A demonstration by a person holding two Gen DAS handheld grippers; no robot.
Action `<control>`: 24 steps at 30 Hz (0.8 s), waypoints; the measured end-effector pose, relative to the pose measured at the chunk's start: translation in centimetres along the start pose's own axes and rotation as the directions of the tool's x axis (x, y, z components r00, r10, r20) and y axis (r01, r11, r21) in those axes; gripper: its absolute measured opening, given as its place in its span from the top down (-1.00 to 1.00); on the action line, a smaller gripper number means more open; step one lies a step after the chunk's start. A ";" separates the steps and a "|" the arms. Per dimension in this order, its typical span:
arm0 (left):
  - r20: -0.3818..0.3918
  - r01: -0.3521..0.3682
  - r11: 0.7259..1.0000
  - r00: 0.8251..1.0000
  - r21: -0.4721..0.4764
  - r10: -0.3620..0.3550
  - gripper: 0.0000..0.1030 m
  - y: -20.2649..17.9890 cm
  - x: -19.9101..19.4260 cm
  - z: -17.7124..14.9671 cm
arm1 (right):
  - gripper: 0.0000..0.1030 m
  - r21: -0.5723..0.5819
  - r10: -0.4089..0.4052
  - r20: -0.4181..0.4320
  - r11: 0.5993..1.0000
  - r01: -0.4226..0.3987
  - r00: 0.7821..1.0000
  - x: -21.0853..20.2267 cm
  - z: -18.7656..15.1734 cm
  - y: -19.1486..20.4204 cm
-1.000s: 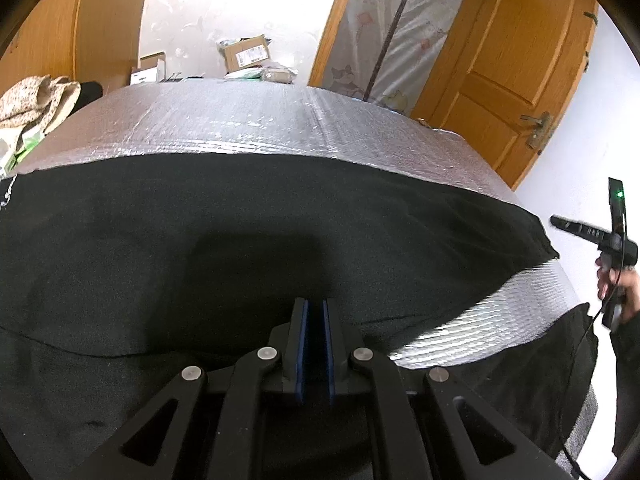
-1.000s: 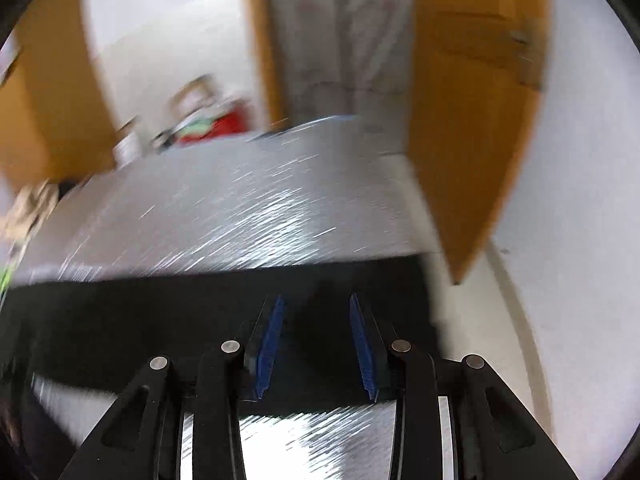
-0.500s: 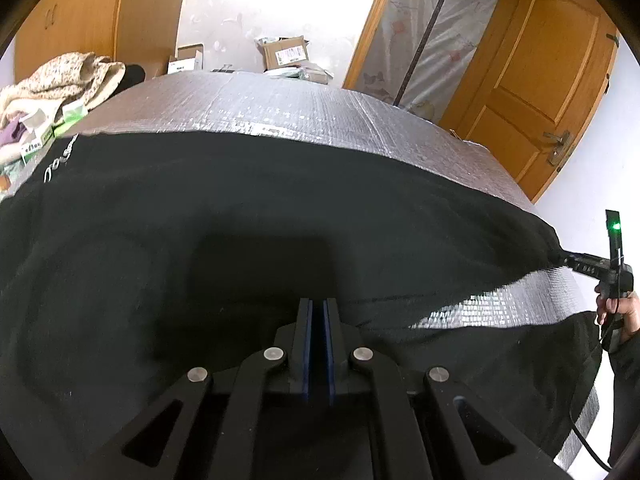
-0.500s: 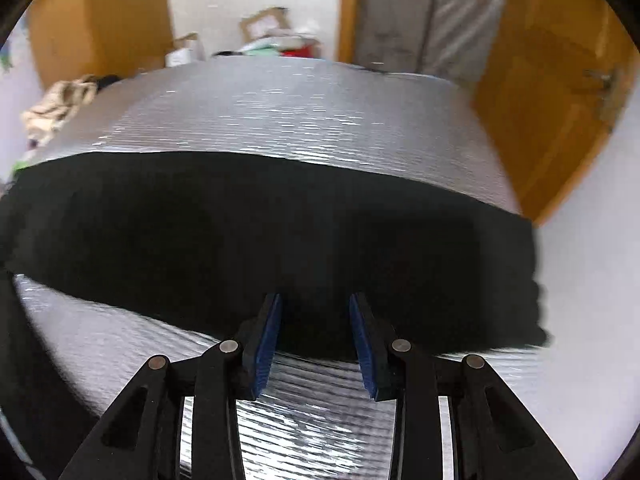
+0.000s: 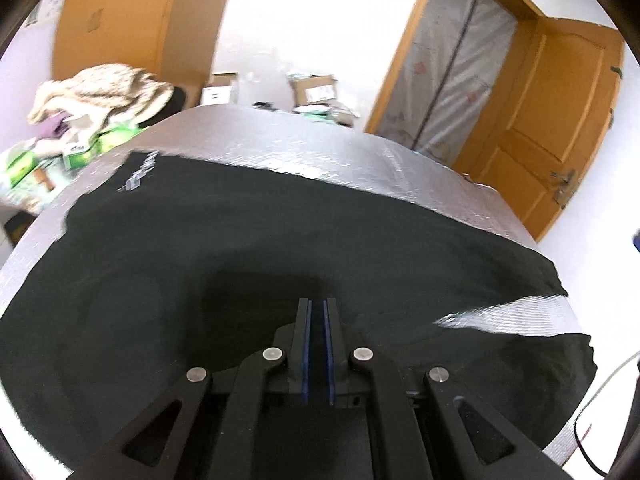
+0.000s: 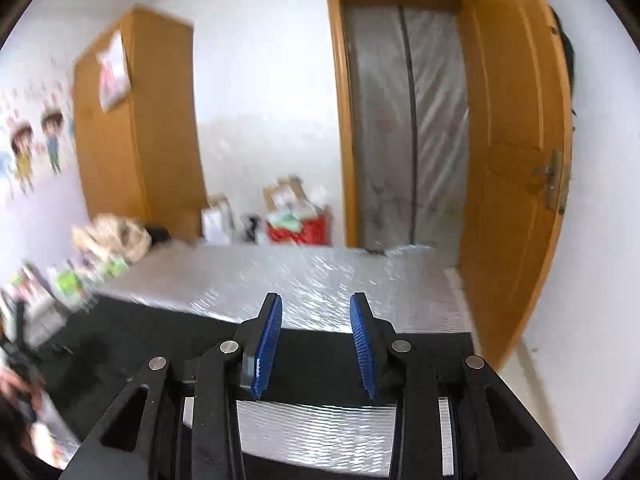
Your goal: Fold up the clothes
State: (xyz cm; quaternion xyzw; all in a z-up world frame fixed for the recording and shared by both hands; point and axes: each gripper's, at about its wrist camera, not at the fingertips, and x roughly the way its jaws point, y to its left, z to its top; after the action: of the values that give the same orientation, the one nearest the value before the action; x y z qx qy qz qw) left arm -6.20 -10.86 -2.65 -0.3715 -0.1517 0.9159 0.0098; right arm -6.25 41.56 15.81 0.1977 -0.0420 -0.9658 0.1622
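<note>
A black garment (image 5: 280, 248) lies spread over the silver foil-covered surface (image 5: 320, 140), its near part folded onto itself, with a foil strip showing at the right. My left gripper (image 5: 317, 304) sits low on the garment with its jaws almost together and dark cloth pinched between the pads. In the right wrist view my right gripper (image 6: 316, 304) hangs open above the garment's (image 6: 420, 348) right end, nothing between its blue pads (image 6: 268, 332). The silver surface (image 6: 320, 280) stretches beyond it.
A beige cloth heap (image 5: 104, 88) and green boxes (image 5: 80, 148) stand at the far left. Cardboard boxes (image 5: 316, 90) line the far wall. An orange door (image 6: 516, 160) stands open on the right beside a plastic-covered doorway (image 6: 404, 120). A blurred hand (image 6: 16, 384) shows at the lower left.
My left gripper has carried the cloth sideways across the surface, staying shut. The right gripper has risen and tipped up from the garment's right corner, and has left the left wrist view.
</note>
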 end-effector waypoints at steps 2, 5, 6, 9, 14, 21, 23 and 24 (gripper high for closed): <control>-0.012 -0.009 1.000 1.000 -0.013 0.009 0.88 0.7 -0.5 -1.0 | 0.30 0.020 0.034 -0.005 0.999 -0.034 0.999 -0.9 -0.5 0.9; -0.029 0.007 1.000 1.000 -0.005 -0.007 0.88 1.0 -1.4 -2.8 | 0.30 0.025 0.064 -0.013 0.998 -0.064 0.998 -2.4 -2.4 2.9; -0.033 0.021 1.000 0.999 0.006 -0.021 0.88 0.7 -1.6 -3.2 | 0.30 0.030 0.079 -0.006 0.996 -0.079 0.997 -3.0 -3.0 3.3; -0.048 0.069 0.996 0.997 0.048 -0.067 0.88 -0.8 -2.1 -4.4 | 0.28 0.062 0.148 0.022 0.987 -0.149 0.989 -4.6 -4.2 4.0; -0.090 0.162 0.975 0.985 0.149 -0.149 0.88 -4.2 -2.2 -6.9 | 0.27 0.085 0.175 -0.154 0.983 -0.163 0.972 -3.1 -8.9 6.3; -0.130 0.192 0.955 0.978 0.225 -0.166 0.88 -4.5 -3.4 -9.9 | 0.27 0.039 0.178 -0.419 0.983 -0.179 0.890 2.4 -17.4 13.4; -0.120 0.186 0.960 0.979 0.208 -0.164 0.88 -3.5 -4.2 -10.4 | 0.27 0.021 0.177 -0.438 0.982 -0.187 0.881 3.2 -18.3 14.4; -0.116 0.183 0.962 0.980 0.203 -0.162 0.88 -3.1 -4.5 -10.5 | 0.27 0.018 0.189 -0.444 0.979 -0.202 0.876 3.5 -18.5 15.0</control>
State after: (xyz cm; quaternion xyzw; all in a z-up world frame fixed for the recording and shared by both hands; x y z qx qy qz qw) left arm 3.94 -5.65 -5.82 -0.3982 -0.0840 0.9032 0.1368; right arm 2.48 25.98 -0.30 0.4046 -0.0097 -0.8746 0.2669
